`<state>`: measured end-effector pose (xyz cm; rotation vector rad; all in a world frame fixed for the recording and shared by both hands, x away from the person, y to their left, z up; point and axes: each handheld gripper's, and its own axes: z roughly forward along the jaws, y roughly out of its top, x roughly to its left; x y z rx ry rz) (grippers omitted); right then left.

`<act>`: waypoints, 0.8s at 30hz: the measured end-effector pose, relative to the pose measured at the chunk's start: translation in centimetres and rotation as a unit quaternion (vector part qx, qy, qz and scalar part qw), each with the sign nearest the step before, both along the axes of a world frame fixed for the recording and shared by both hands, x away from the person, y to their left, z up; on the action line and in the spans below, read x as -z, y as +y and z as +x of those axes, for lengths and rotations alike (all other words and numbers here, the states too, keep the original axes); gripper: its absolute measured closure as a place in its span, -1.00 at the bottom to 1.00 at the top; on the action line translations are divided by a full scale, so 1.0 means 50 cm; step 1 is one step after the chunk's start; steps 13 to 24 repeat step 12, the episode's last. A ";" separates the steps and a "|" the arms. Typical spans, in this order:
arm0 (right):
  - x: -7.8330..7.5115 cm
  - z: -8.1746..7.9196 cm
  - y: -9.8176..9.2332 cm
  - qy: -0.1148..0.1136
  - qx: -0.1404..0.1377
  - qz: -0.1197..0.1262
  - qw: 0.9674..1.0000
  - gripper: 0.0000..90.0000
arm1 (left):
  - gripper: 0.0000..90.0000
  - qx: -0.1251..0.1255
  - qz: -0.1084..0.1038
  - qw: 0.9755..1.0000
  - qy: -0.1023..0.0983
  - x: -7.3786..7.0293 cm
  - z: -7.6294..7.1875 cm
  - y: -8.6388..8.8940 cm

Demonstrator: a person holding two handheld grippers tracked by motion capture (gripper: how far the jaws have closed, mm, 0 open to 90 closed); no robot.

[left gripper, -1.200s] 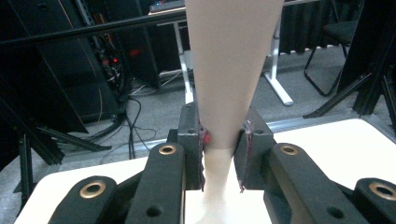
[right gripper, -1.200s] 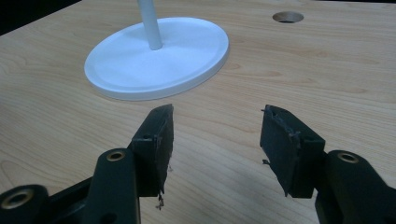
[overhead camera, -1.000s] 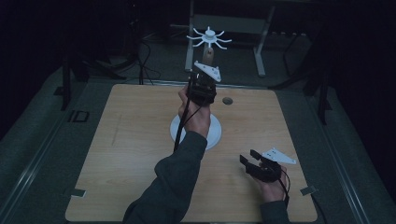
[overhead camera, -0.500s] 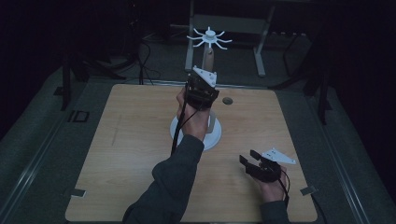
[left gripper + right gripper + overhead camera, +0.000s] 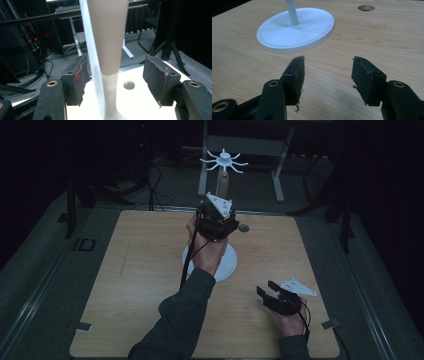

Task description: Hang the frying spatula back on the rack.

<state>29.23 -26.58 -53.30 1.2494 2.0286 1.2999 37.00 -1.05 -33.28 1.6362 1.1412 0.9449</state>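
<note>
I have the left claw (image 5: 216, 217) up at the stand (image 5: 223, 182), a white pole rising from a round white base (image 5: 229, 265) near the middle of the counter (image 5: 125, 270), topped by a ring of short white prongs (image 5: 224, 160). In the left gripper view the tan sleeve (image 5: 107, 35) on the pole hangs between my pads (image 5: 79, 80), and both pads stand off it: the jaws have just been opening, and now they are wide with nothing pressed between them. So I judge this to be the release step, the sleeve left hanging on the pole with its lower edge well above the base. My right claw (image 5: 272, 292) rests low over the near right part of the counter, well apart from the stand, jaws apart and empty; in its own view I see bare wood between the pads and the white base beyond. The next move, as I read it, calls for drawing the left claw straight back toward me without brushing the sleeve or rocking the pole, since the pads sit close on either side.
</note>
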 end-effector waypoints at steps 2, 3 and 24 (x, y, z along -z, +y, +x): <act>0.000 0.000 0.000 0.000 0.000 0.000 1.000 -0.03 | -0.19 0.016 -0.001 1.000 0.001 -0.001 -0.005 0.002; 0.000 0.000 0.000 -0.001 -0.001 -0.001 1.000 -0.03 | -0.19 0.022 -0.003 1.000 0.002 -0.001 -0.007 0.004; 0.002 0.002 -0.005 0.004 0.002 0.000 1.000 -0.03 | -0.19 0.071 -0.033 0.997 0.013 0.002 -0.021 0.030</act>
